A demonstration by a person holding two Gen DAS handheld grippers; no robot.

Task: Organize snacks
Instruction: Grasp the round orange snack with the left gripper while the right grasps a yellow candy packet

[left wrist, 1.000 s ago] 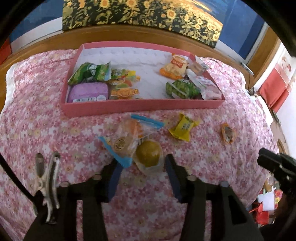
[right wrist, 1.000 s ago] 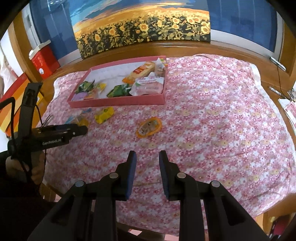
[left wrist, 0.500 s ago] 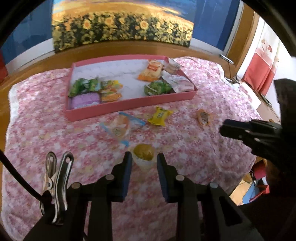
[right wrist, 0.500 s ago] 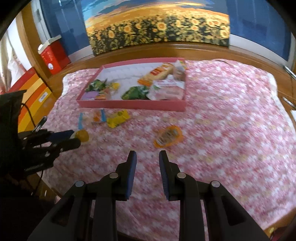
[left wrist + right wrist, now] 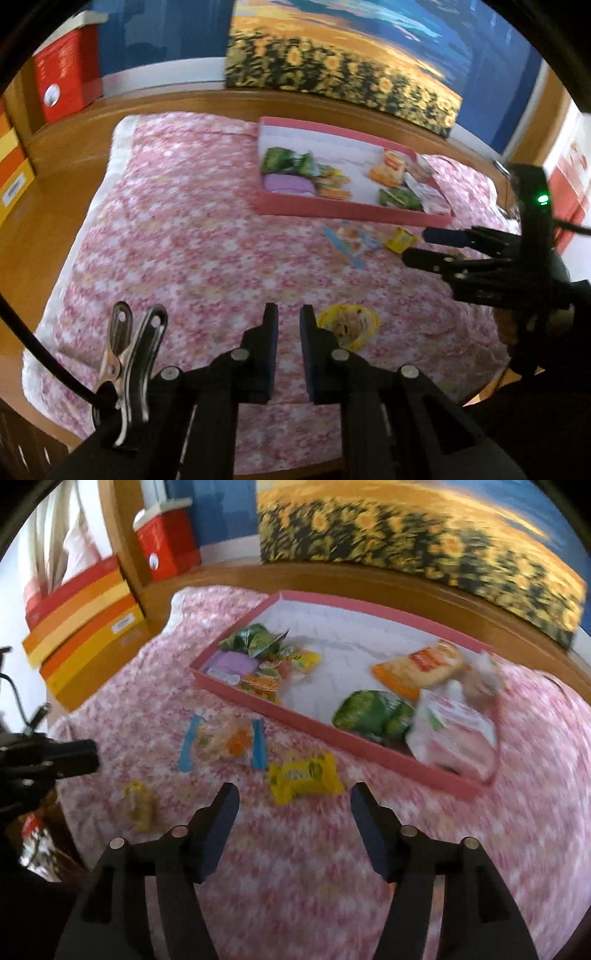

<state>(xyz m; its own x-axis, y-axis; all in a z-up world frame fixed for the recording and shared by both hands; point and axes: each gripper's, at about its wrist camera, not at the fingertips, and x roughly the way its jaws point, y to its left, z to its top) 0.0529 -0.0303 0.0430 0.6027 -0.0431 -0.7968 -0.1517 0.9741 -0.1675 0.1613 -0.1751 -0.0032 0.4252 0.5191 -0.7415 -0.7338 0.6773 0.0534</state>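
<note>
On the flowered pink cloth [image 5: 517, 775] sits a pink tray [image 5: 369, 744] holding green, purple, orange and white snack packs; loose in front of it lie a blue-edged clear pack [image 5: 223, 742], a yellow candy [image 5: 304, 775] and a round yellow-wrapped cake [image 5: 349, 325]; the left claw [image 5: 289, 321] is pressed together with nothing between its tips, the cake just to its right on the cloth; the right claw [image 5: 291, 805] has just been opening and stands spread and empty, the yellow candy just beyond the gap between its tips.
</note>
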